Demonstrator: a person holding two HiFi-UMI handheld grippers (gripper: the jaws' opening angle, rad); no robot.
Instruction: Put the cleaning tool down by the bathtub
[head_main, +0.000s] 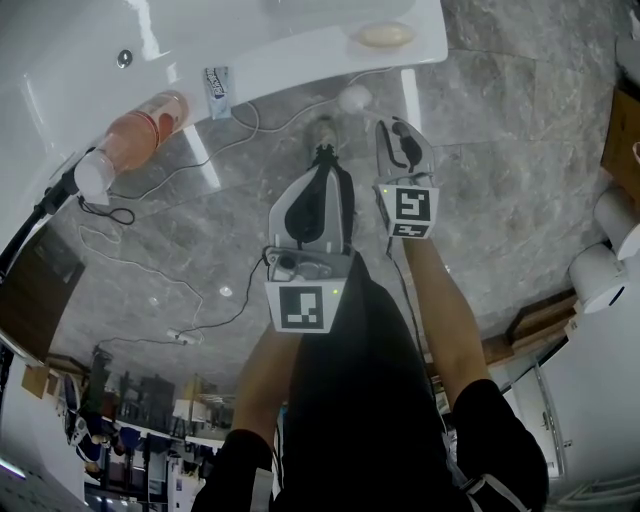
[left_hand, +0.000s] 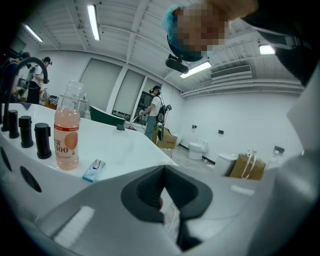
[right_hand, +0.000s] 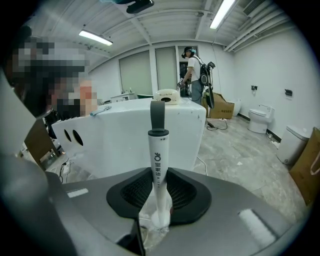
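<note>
The cleaning tool (right_hand: 158, 165), a white handle with a grey end, stands up between the jaws of my right gripper (right_hand: 159, 210), which is shut on it near its lower end. The tool points toward the side wall of the white bathtub (right_hand: 130, 135). In the head view the right gripper (head_main: 400, 130) hangs over the grey floor just beside the bathtub (head_main: 300, 50). My left gripper (head_main: 325, 160) is next to it on the left. Its jaws are together with nothing in them (left_hand: 167, 200).
A pink drink bottle (head_main: 140, 135) and a small blue packet (head_main: 218, 92) sit on the tub rim, with a cream oval object (head_main: 385, 35) at its corner. White cables (head_main: 200, 150) trail over the floor. Black taps (left_hand: 42, 140) stand on the rim. A person (right_hand: 192, 75) stands far behind.
</note>
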